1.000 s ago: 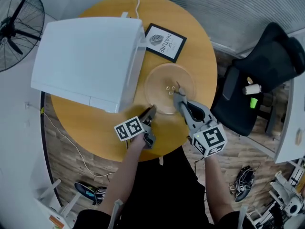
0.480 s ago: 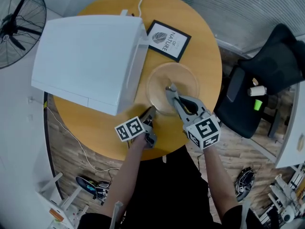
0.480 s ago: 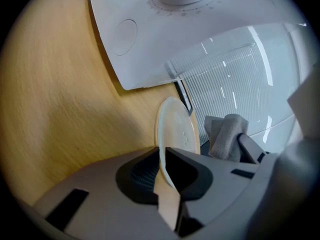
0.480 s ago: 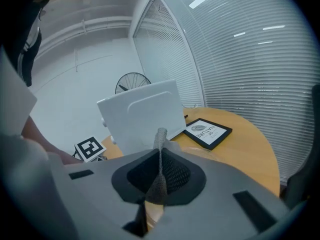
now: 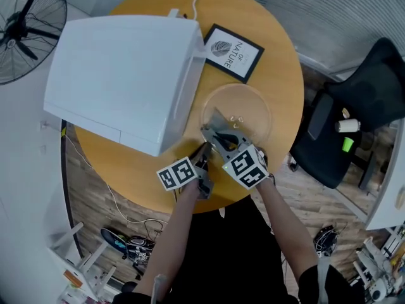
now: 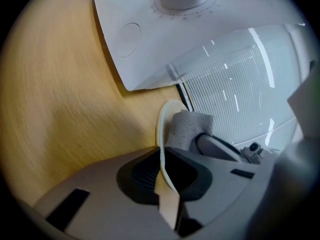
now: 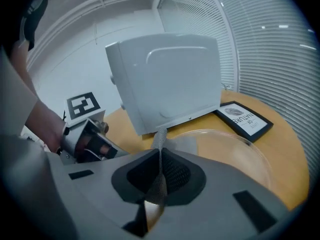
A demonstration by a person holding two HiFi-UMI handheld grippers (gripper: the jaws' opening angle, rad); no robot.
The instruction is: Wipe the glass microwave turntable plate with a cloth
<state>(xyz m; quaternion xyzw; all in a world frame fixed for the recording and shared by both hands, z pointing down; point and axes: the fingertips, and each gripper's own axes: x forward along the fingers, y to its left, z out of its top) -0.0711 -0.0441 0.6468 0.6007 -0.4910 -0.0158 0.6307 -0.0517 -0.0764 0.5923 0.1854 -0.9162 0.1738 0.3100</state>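
The glass turntable plate (image 5: 243, 109) lies on the round wooden table (image 5: 278, 75), just right of the white microwave (image 5: 120, 75). My left gripper (image 5: 205, 148) is at the plate's near-left rim. Its jaws are closing, and in the left gripper view the rim (image 6: 161, 134) runs edge-on between them. My right gripper (image 5: 211, 130) reaches in from the near side, shut on a grey cloth (image 5: 217, 119). The cloth (image 7: 176, 144) rests on the plate (image 7: 230, 149) near that same rim, close beside the left gripper (image 7: 97, 146). In the left gripper view the cloth (image 6: 187, 126) sits just past the rim.
A black-framed picture (image 5: 234, 52) lies on the table behind the plate. The microwave's front edge (image 7: 170, 119) stands close to the plate's left side. A fan (image 5: 28, 27) stands off the table at far left. A black chair (image 5: 357, 103) stands to the right.
My right gripper has swung left and down with the cloth, from the plate's middle to its near-left rim. The left gripper has stayed at the rim.
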